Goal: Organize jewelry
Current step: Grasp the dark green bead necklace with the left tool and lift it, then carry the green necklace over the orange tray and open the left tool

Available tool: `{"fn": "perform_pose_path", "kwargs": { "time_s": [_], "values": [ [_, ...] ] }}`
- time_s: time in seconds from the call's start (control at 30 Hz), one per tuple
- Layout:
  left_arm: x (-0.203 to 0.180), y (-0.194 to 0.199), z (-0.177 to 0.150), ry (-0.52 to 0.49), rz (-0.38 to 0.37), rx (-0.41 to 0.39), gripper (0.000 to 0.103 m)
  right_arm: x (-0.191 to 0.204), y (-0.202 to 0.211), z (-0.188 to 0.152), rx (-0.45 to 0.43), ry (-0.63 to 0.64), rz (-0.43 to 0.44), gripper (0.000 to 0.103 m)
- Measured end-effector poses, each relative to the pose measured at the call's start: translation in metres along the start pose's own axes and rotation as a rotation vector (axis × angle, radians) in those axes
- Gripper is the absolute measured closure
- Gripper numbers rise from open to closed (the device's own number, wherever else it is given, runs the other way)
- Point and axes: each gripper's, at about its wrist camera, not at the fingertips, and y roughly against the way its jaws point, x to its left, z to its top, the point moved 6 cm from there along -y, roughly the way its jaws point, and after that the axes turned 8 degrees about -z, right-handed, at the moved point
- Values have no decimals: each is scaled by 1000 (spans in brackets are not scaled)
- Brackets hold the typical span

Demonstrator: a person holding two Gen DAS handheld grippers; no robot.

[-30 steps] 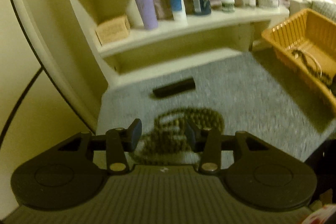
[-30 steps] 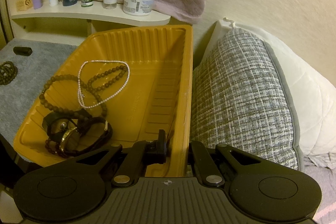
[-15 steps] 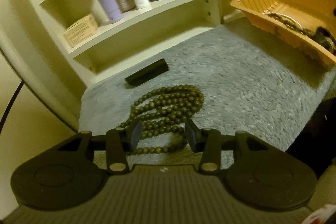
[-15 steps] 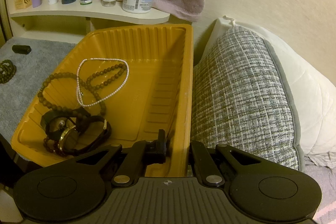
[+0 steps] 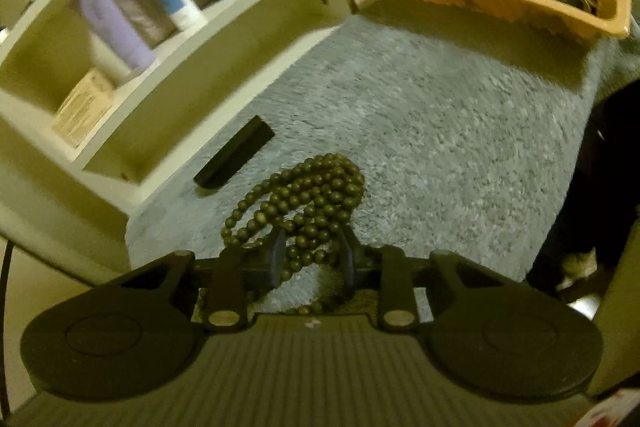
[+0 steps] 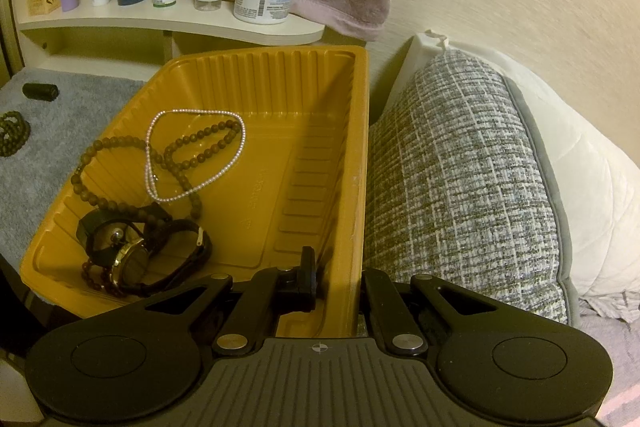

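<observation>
A pile of dark green beads [image 5: 304, 203] lies on the grey mat [image 5: 420, 131]. My left gripper [image 5: 310, 255] is low over it, its jaws narrowed around the near strands; whether they pinch them I cannot tell. The beads also show at the left edge of the right wrist view [image 6: 12, 133]. My right gripper [image 6: 340, 279] is shut on the right wall of the orange tray [image 6: 360, 155]. The tray holds a brown bead necklace [image 6: 120, 147], a pearl strand [image 6: 192, 155] and watches [image 6: 136, 251].
A small black case [image 5: 236, 153] lies on the mat behind the beads. A white shelf [image 5: 224, 11] with bottles and jars stands at the back. A grey woven cushion [image 6: 460, 187] sits right of the tray.
My left gripper has dropped and tilted toward the green beads, and its fingers have closed in around the near strands. The right gripper has kept its hold on the tray wall.
</observation>
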Motion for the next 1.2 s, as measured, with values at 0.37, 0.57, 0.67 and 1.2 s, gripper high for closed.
{"fn": "perform_pose_path", "kwargs": {
  "time_s": [0.37, 0.57, 0.67, 1.2],
  "values": [
    [5, -4, 5, -81, -133, 72, 97, -2, -1, -1, 0, -2, -2, 98],
    [4, 11, 8, -166, -31, 37, 97, -1, 0, -1, 1, -3, -2, 98],
    [12, 31, 18, -168, 16, -14, 97, -1, 0, 0, 0, -2, -1, 98],
    [66, 138, 101, -158, 114, -252, 97, -1, 1, 1, -10, -4, -3, 98]
  ]
}}
